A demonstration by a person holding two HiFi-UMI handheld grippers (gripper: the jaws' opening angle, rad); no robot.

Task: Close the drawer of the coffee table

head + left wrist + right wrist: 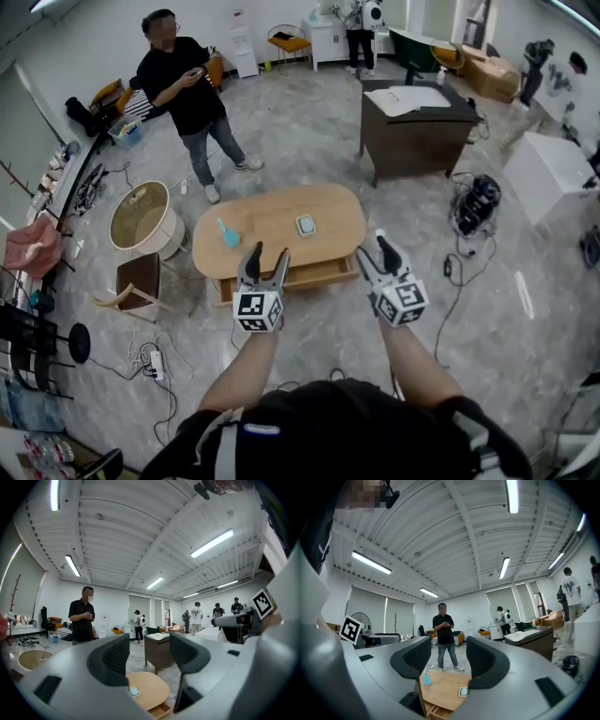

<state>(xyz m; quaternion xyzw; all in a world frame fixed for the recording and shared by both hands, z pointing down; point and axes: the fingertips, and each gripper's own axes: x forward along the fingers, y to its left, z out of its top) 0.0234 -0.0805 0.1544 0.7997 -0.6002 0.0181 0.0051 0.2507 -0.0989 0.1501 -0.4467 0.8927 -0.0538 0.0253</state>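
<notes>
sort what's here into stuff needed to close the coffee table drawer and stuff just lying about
For the job: coffee table, its open drawer, left gripper, right gripper (both open, empty).

Lying about: blue item and small square pad on the tabletop, dark desk, round tub, power strip.

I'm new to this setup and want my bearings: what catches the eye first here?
The oval wooden coffee table sits mid-floor with its drawer pulled open on the near side. Just before it hang the left tongs and right tongs, both open and empty. Beyond the table stands a person in a black shirt.
</notes>
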